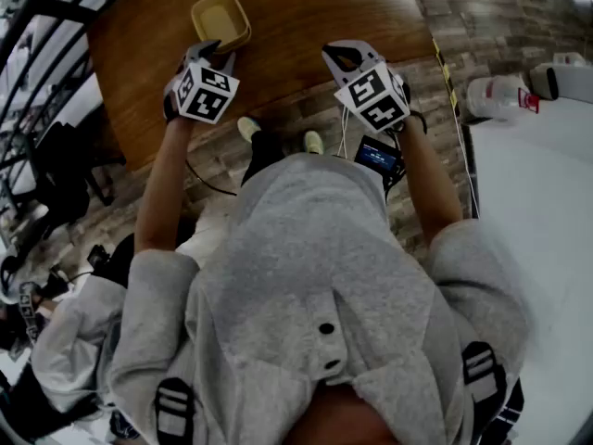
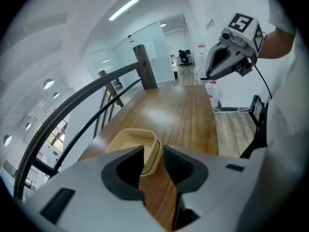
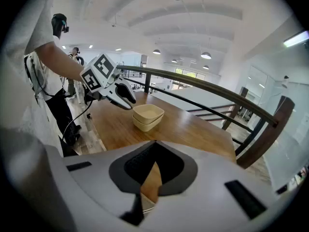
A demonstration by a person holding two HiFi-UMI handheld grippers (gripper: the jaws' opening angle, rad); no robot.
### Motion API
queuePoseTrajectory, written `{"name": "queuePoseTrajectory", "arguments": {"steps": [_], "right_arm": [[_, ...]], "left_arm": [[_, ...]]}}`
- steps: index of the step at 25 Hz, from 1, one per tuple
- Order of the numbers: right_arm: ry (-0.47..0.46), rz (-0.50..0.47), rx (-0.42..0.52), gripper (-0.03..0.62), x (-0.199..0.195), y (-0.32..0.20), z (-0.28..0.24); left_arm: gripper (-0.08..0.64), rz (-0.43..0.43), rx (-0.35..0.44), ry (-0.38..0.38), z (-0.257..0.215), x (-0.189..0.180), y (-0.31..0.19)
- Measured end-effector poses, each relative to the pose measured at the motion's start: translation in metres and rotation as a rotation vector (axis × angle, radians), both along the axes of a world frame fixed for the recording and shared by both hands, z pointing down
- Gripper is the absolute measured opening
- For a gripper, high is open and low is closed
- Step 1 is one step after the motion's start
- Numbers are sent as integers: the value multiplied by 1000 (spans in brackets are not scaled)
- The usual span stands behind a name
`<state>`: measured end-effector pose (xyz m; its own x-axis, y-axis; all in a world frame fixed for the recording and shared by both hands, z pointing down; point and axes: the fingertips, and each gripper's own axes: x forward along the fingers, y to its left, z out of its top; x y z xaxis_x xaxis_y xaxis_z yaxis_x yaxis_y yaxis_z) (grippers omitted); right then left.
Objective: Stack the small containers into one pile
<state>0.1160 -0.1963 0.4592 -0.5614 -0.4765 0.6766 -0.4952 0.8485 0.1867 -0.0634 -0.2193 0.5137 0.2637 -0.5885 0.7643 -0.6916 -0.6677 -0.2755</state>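
- Grip on your left side: the left claw (image 2: 153, 151) stands released, its jaws well apart with bare wood showing between the dark pads.
- Past that gap you see the containers (image 2: 135, 141), two cream square tubs nested one inside the other. Their right rim lines up with the opening, yet neither pad presses on it.
- In the right gripper view, the left claw (image 3: 129, 103) hangs with its tips just beside the near rim of the containers (image 3: 147, 116). Whether a tip brushes that rim you cannot tell.
- The containers (image 1: 220, 21) stand upright on the wooden table (image 1: 306, 26), toward its left side as you look down and well in from its near edge.
- From above, your left claw (image 1: 218, 54) reaches in over the table's near edge and points down at the table top.
- Your right claw (image 3: 155, 143) is clenched: the jaw tips meet, and only a sliver of table (image 3: 193, 129) shows below them between the pads. It grasps nothing.
- From above, the right claw (image 1: 345, 56) also hangs over the table's near edge, well apart from the containers.
- In the left gripper view, the right claw (image 2: 212, 74) floats above the table (image 2: 183, 110) with no object in it.
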Motion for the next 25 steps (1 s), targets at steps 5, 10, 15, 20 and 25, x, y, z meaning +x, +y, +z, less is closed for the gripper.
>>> {"name": "queuePoseTrajectory", "arguments": {"steps": [5,10,15,20,25], "right_arm": [[-17,-20,0,15,2,18,-1],[-22,11,6,15,29,35,0],[-47,50,3,15,50,47,-4],[-139,60,-5,15,52,48,-16],[-259,56,1,15,50,53,-40]], "left_arm": [[120,-26,-20,-14,20,3,7],[135,-75,-12,-48,39,13,-9],[138,-93,-94,-103,60,9,-3],[138,-274,5,87,20,8,16],[105,-441,164,254,-43,18,81]]}}
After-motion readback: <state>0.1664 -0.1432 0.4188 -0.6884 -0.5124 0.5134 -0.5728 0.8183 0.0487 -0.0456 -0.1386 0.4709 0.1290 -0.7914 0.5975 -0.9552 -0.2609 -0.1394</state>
